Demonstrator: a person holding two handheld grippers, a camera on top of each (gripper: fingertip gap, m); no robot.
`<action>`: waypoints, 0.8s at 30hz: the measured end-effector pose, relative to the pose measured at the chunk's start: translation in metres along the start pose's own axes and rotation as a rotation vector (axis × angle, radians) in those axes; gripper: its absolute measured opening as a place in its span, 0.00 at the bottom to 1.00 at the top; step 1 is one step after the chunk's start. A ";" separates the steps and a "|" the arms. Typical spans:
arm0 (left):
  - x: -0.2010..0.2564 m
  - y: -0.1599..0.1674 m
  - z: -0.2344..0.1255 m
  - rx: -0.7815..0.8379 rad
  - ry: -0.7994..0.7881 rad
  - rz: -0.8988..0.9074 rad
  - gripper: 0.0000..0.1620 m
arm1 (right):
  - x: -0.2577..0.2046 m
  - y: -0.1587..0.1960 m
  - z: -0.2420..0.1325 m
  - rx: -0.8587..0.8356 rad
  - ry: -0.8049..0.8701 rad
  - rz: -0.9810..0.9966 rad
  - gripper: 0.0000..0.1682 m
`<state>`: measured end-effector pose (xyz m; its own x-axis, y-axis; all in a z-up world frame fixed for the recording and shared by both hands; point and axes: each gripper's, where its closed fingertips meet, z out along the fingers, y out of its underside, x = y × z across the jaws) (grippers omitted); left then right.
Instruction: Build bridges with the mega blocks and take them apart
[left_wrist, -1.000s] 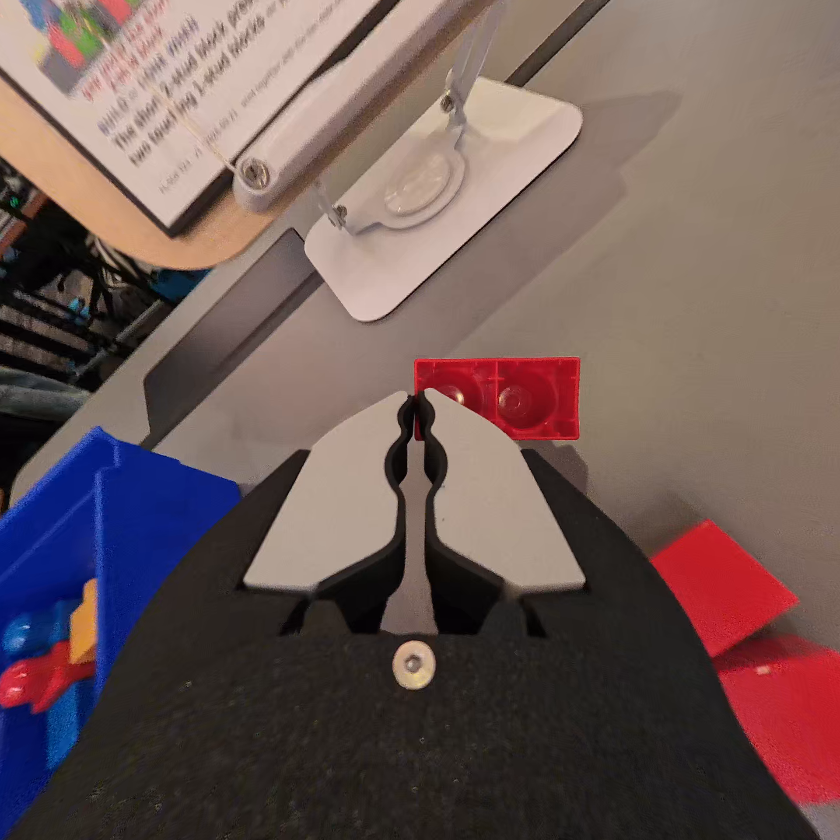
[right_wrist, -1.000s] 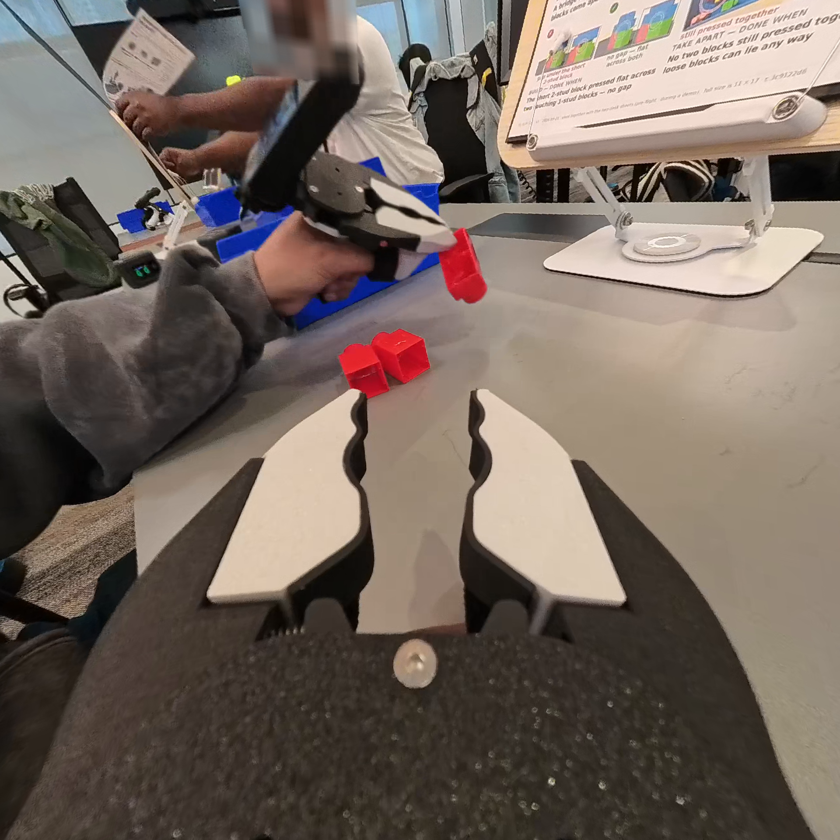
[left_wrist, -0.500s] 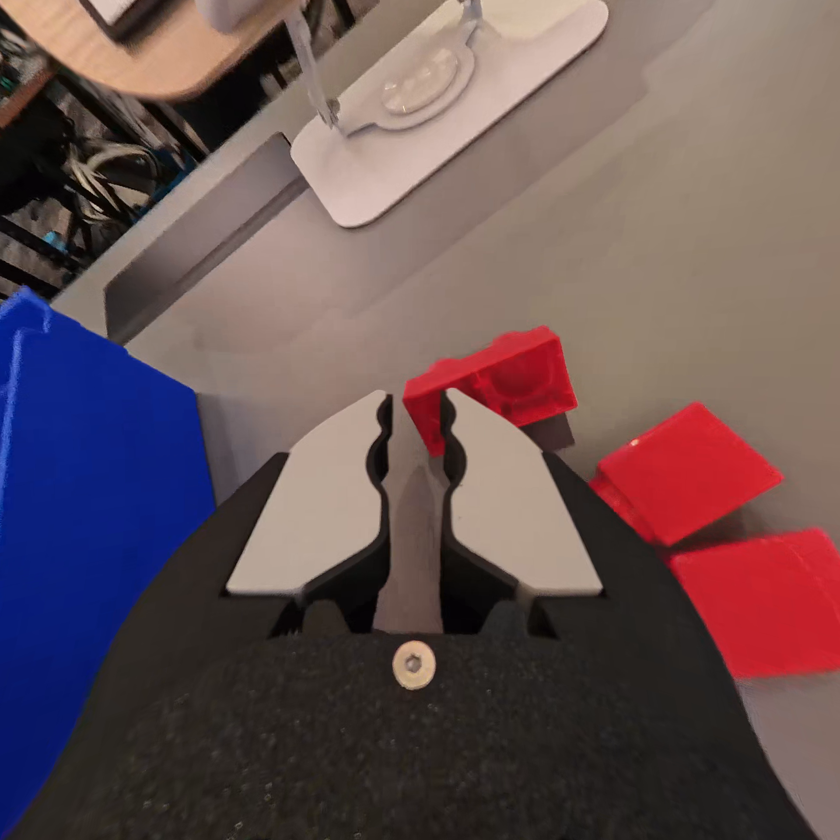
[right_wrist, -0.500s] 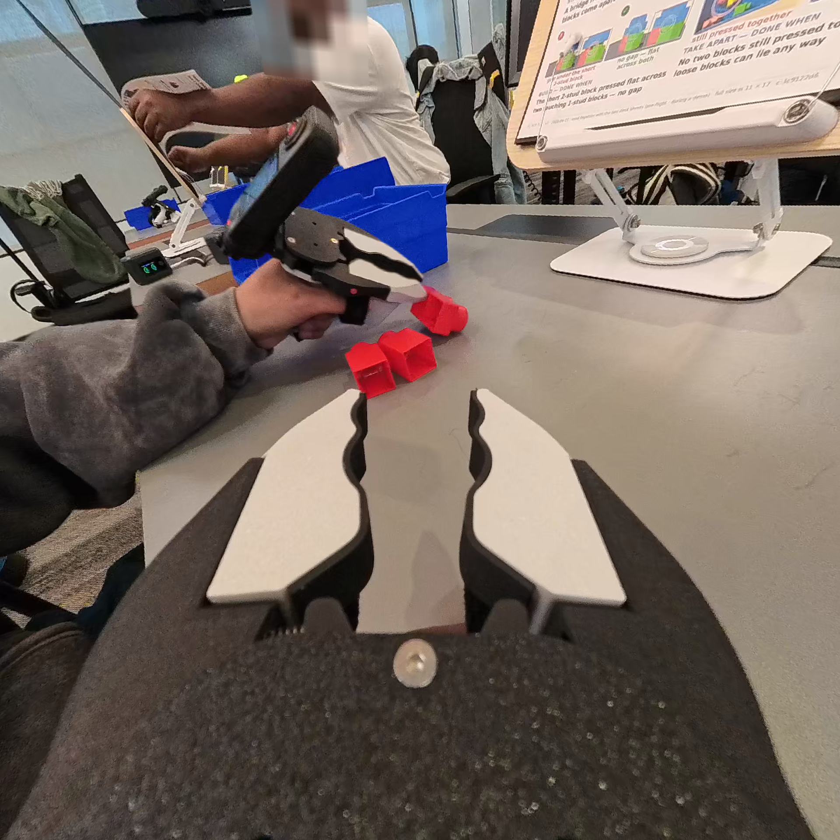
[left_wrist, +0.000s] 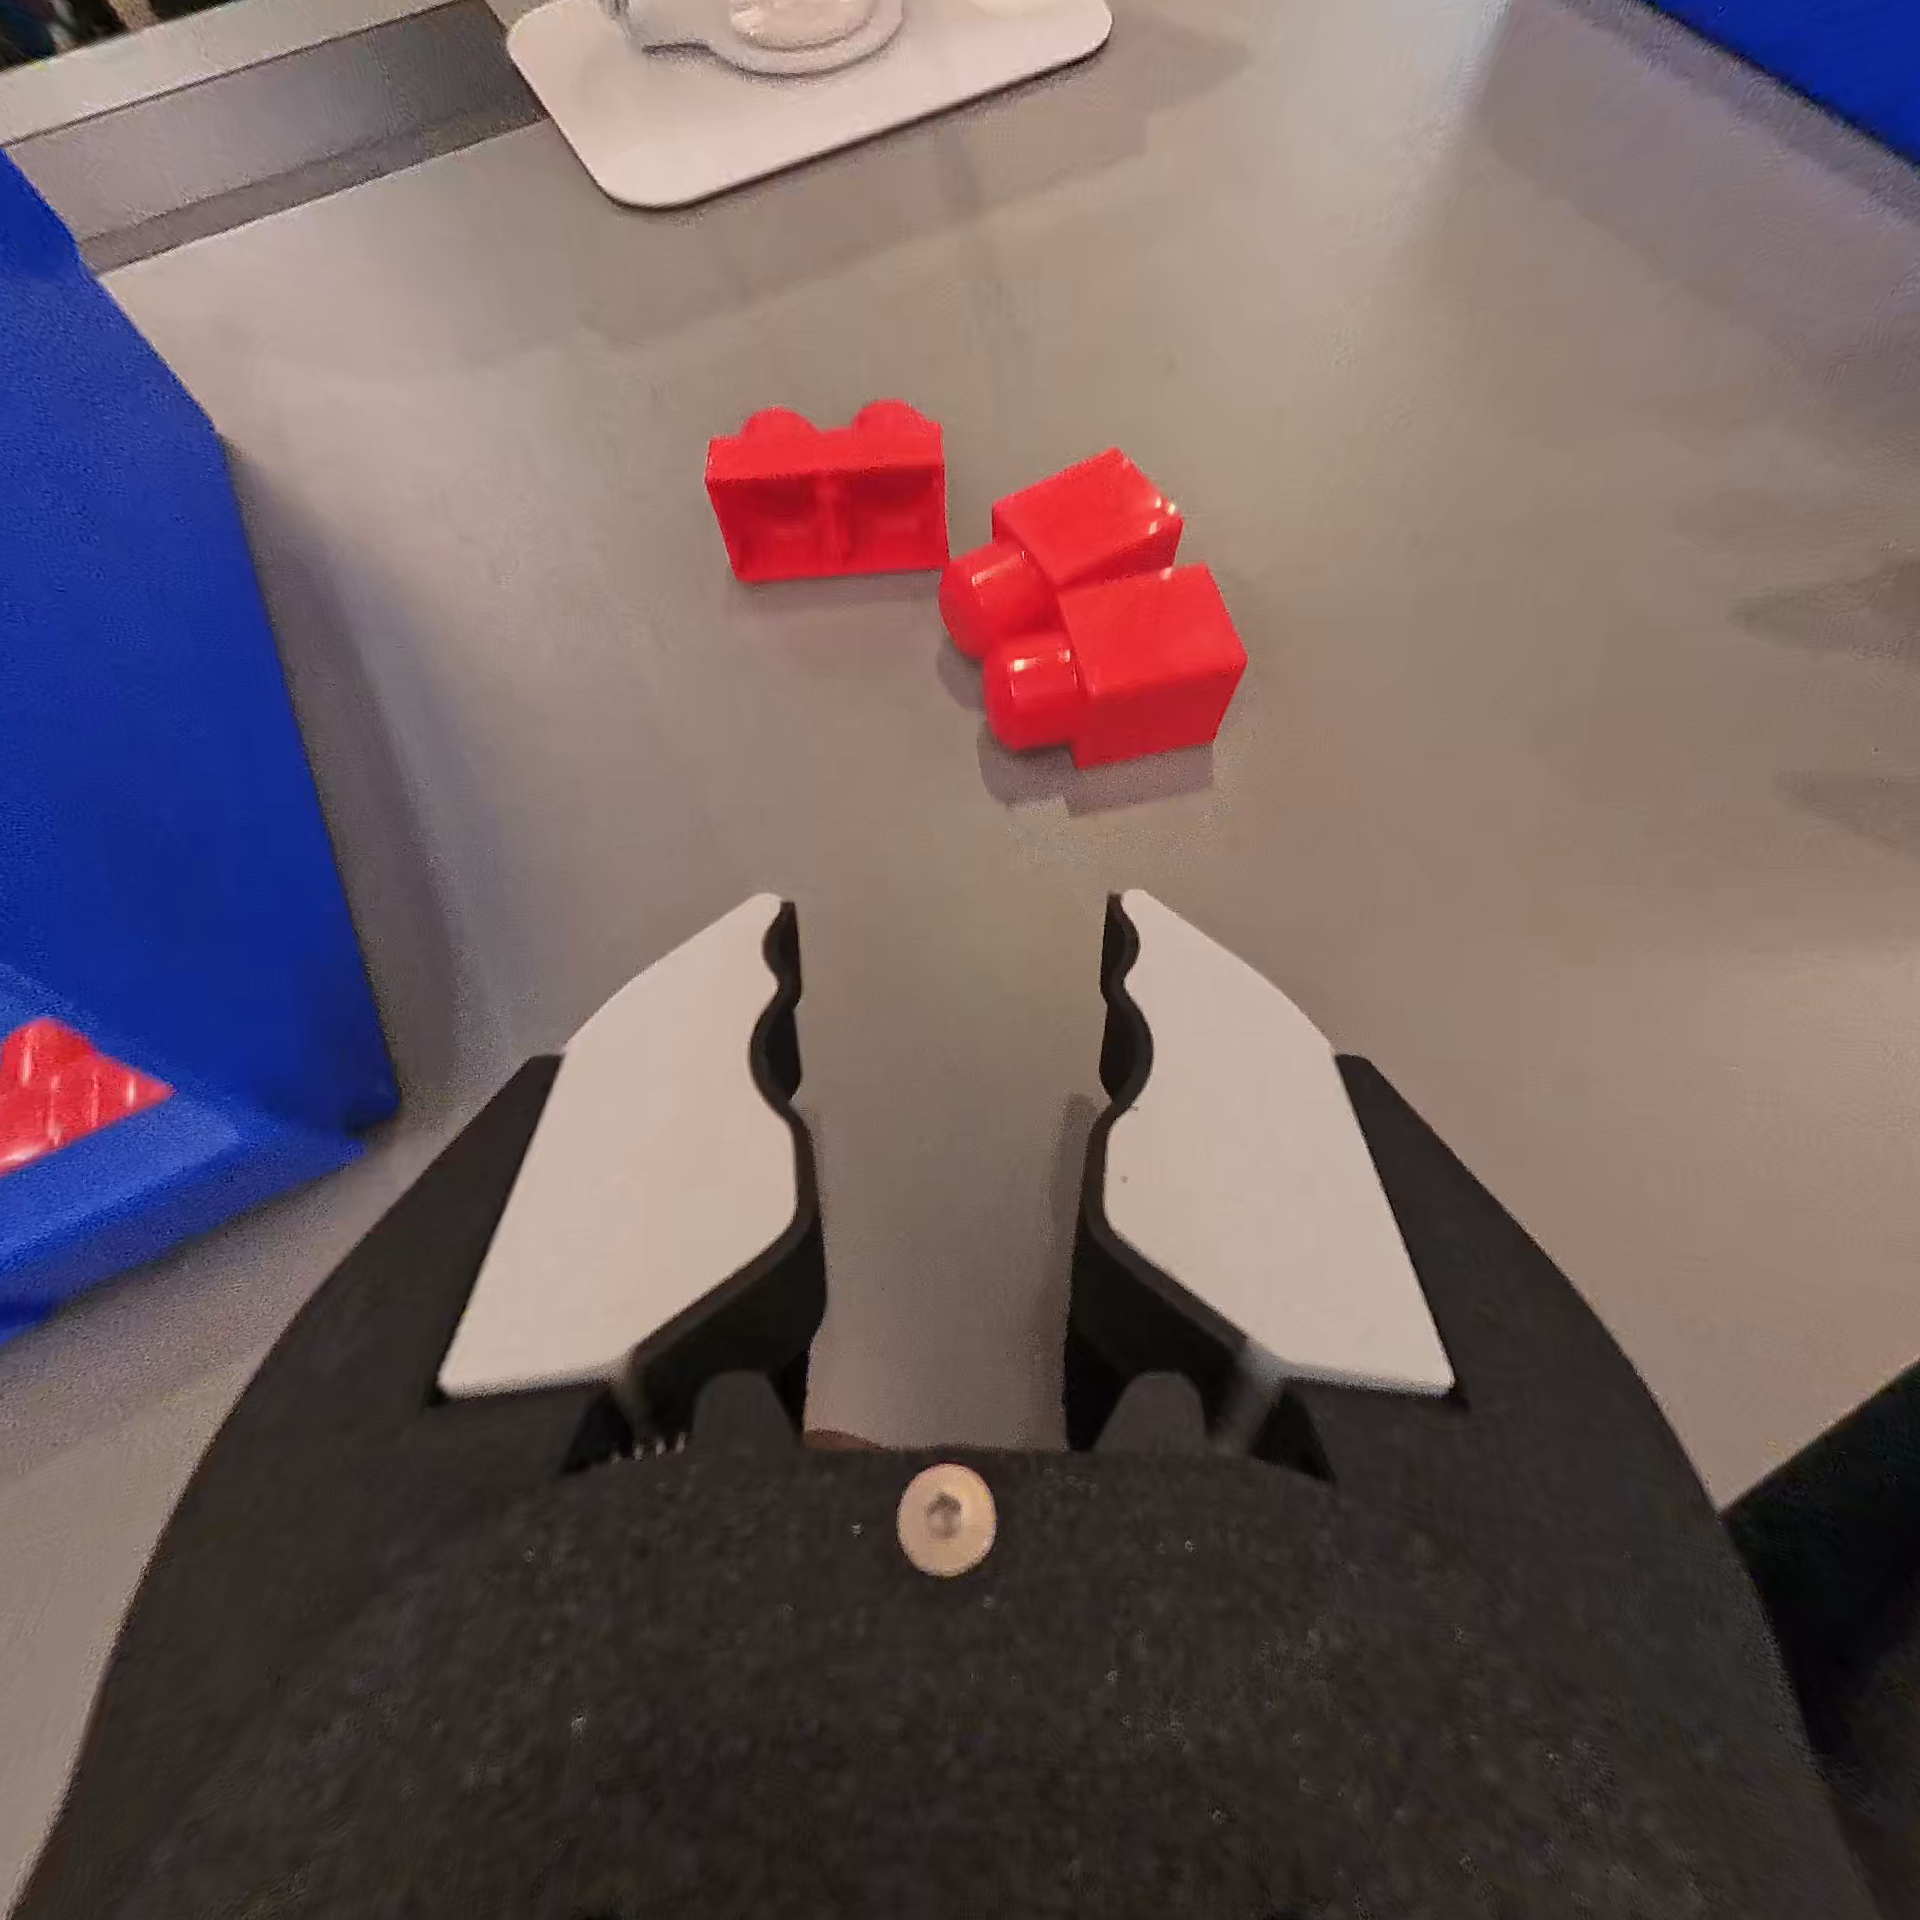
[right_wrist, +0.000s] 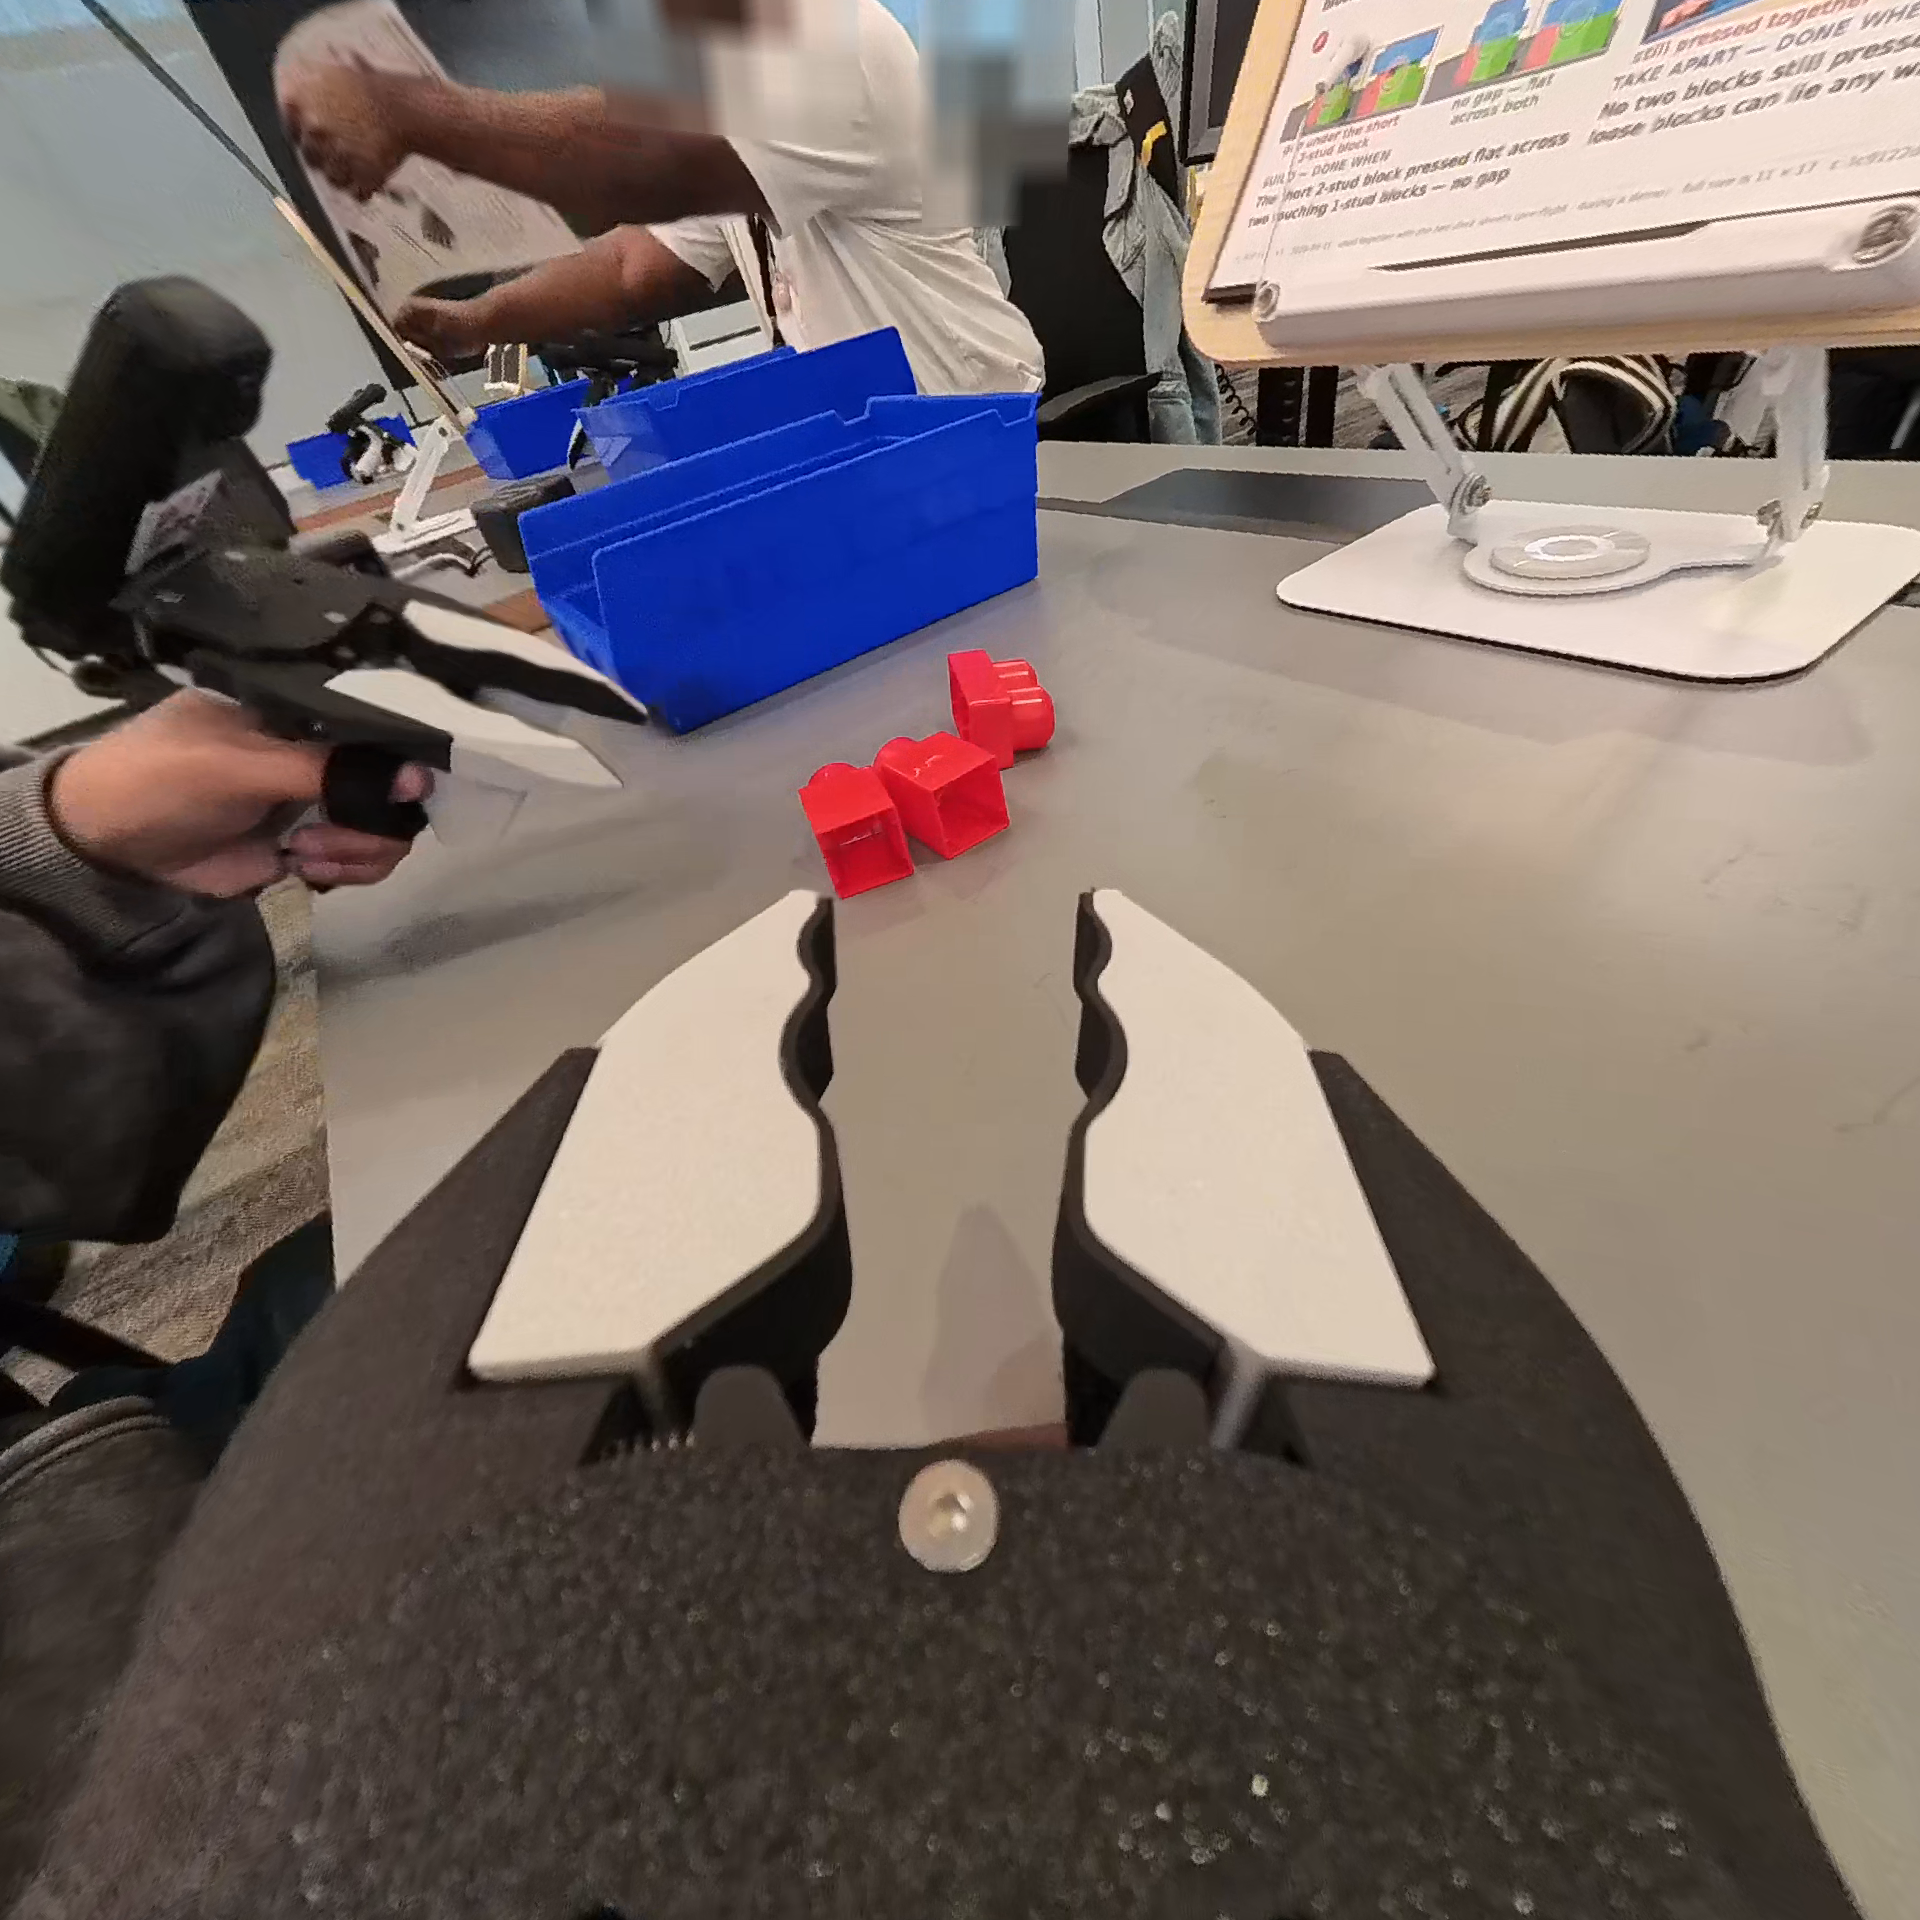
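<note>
Left hand-held gripper (left_wrist: 948, 904) released, empty, above grey worktop (left_wrist: 1455, 520). Two-stud red block (left_wrist: 828, 506) on its side just beyond fingertips, two one-stud red blocks (left_wrist: 1122, 644) touching, right of it. Right hand-held gripper (right_wrist: 954, 899) released, empty, blocks slightly left ahead. Blue bin (right_wrist: 790, 551) far left, contents mostly hidden. White stand (right_wrist: 1600, 592) far right, board cut off. Blurred person behind.

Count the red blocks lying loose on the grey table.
3: a two-stud block on its side nearest the blue bin, and two one-stud blocks touching beside it. More may sit hidden inside the bin.
</note>
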<state>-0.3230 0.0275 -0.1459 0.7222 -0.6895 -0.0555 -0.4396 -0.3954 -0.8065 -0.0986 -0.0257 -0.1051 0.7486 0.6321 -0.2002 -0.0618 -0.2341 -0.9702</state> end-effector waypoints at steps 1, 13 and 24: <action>0.001 0.005 -0.003 0.005 -0.018 0.011 0.34 | -0.002 0.002 0.002 -0.015 -0.010 -0.006 0.28; -0.004 0.007 -0.007 0.052 -0.027 0.004 0.31 | -0.048 0.029 0.125 -0.723 -0.136 -0.382 0.52; 0.009 0.021 0.002 -0.001 0.094 -0.038 0.31 | -0.018 0.059 0.173 -0.952 -0.144 -0.454 0.54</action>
<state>-0.3246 0.0144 -0.1646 0.6846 -0.7282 0.0307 -0.4135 -0.4227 -0.8064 -0.2300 0.0773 -0.1820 0.4825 0.8724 0.0787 0.7922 -0.3962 -0.4642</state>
